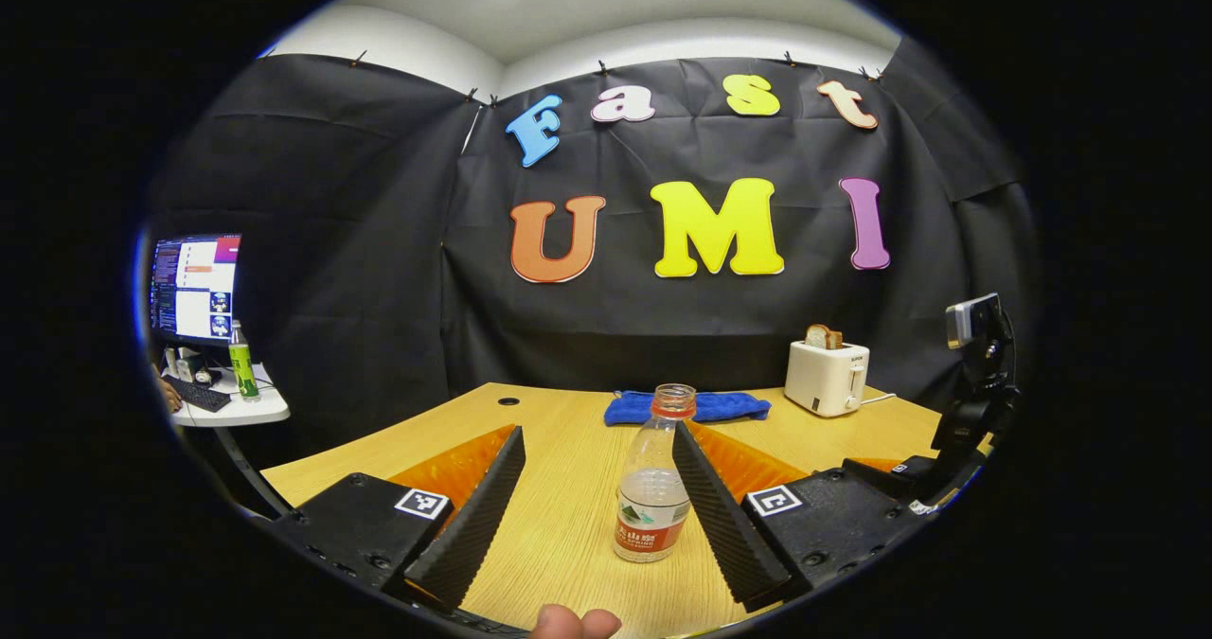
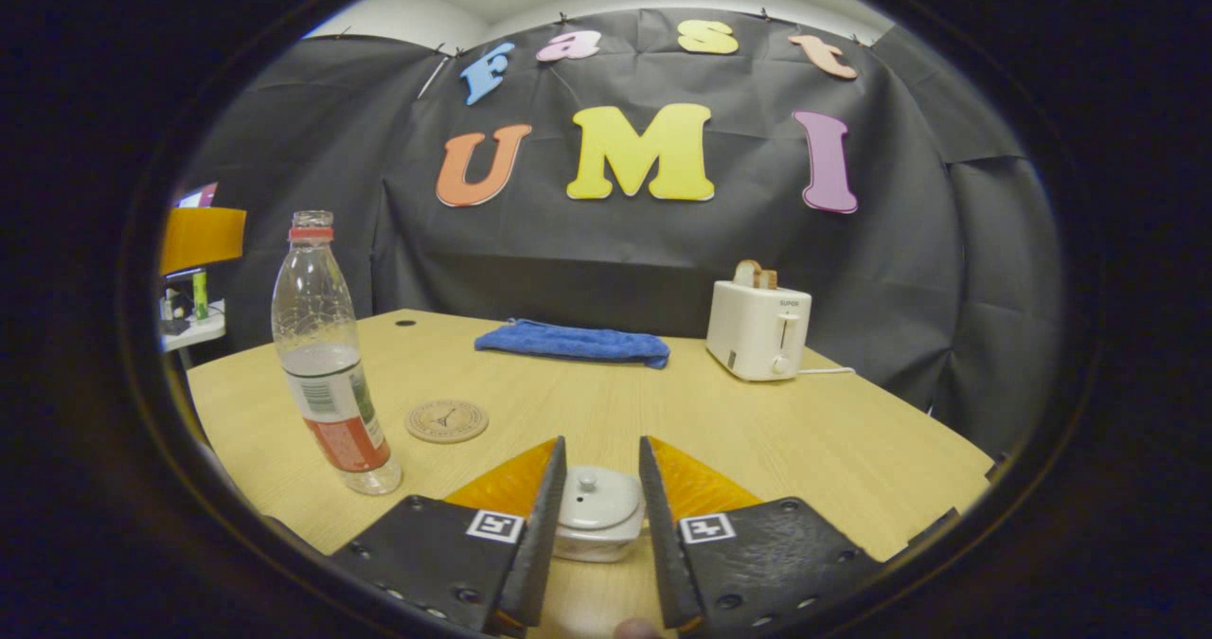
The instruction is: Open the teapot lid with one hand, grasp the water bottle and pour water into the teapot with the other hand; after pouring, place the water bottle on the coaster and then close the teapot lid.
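An uncapped clear water bottle point(image 1: 653, 488) with a red label, partly filled, stands on the wooden table point(image 1: 568, 525). My left gripper point(image 1: 597, 431) is open wide around it, and the bottle stands close against the right-hand finger. In the right gripper view the same bottle point(image 2: 327, 374) stands at the left, with a round coaster point(image 2: 447, 421) just beside it. My right gripper point(image 2: 601, 445) is narrowed on a small white teapot point(image 2: 592, 544). Its fingers touch both sides of the lid point(image 2: 597, 497), which sits on the pot.
A blue towel point(image 2: 573, 343) lies at the table's back and a white toaster point(image 2: 757, 327) with bread stands to its right. A side desk with a monitor point(image 1: 194, 289) and a green bottle point(image 1: 243, 360) is off to the left. A thumb point(image 1: 573, 623) shows at the bottom edge.
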`<state>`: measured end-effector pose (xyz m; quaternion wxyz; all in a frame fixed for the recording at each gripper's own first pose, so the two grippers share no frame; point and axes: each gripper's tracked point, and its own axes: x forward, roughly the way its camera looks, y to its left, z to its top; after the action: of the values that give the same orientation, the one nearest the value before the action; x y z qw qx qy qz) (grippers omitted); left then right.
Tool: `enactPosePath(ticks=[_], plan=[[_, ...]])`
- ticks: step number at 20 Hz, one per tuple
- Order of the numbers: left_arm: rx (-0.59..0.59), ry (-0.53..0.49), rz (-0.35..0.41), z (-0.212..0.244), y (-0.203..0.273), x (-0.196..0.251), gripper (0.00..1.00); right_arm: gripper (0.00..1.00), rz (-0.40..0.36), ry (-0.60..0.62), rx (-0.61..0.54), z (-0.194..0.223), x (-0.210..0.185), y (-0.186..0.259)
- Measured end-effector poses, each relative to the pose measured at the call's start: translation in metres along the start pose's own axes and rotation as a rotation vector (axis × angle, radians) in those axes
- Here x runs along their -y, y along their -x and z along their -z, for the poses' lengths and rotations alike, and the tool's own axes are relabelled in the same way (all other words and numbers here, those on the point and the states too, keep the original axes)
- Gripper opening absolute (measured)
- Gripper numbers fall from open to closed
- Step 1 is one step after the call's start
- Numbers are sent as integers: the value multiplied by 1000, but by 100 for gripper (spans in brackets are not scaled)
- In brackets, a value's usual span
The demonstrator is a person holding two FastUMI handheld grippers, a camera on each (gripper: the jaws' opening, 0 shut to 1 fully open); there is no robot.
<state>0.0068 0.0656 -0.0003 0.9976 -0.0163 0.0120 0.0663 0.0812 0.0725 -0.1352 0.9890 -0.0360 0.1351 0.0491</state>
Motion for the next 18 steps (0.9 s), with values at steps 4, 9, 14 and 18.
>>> enactPosePath(ticks=[4, 9, 14, 18], plan=[[-1, -4, 3, 1, -1, 1, 98, 10, -16, 29, -8, 2, -5, -2], [-1, 15, 12, -1, 0, 1, 98, 0, -33, 75, -15, 2, -5, -2], [10, -9, 26, -1, -3, -4, 98, 0, -69, 55, 2, -7, -5, 0], [7, 8, 44, 1, -2, 4, 98, 0, -114, 25, 44, -32, -4, 12]])
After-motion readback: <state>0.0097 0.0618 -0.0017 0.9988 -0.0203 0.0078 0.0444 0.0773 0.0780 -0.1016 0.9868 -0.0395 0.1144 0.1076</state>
